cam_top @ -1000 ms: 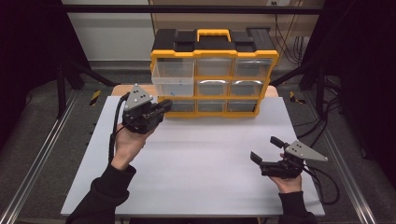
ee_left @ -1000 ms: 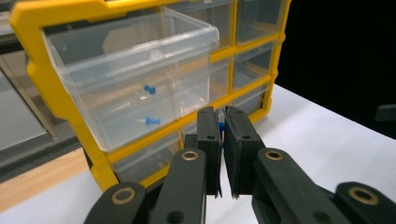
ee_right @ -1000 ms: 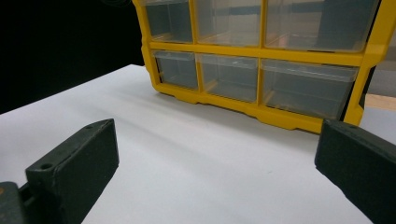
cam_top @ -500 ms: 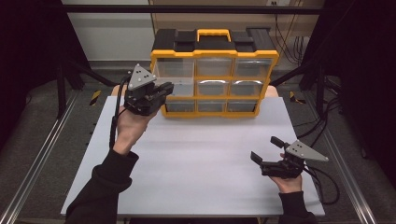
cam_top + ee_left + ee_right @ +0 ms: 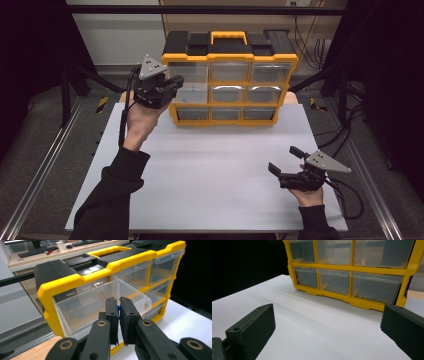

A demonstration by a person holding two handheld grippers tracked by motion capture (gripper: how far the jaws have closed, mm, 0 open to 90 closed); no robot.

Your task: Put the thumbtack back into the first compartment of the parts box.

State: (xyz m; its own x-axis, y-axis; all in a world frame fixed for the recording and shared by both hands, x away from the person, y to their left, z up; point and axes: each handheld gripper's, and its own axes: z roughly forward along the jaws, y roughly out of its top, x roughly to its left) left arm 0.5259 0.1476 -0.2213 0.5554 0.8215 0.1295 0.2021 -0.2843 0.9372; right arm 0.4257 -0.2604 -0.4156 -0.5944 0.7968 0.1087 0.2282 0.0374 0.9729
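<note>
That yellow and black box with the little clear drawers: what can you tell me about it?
The organiser box stands upright at the far edge of the white table. Its frame looks like yellow plastic, its top black, with a yellow carry handle. Three rows of three clear drawers fill its front. The pulled-out drawer, top left, has the left gripper at its front, jaws nearly closed.

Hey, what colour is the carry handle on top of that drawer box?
The handle is yellow, like the frame around the box; it shows best in the high view.

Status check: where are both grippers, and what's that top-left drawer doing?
Left gripper nearly shut at the pulled-out top-left drawer of the organizer. Right gripper open, low over the table. Nothing between.
</note>
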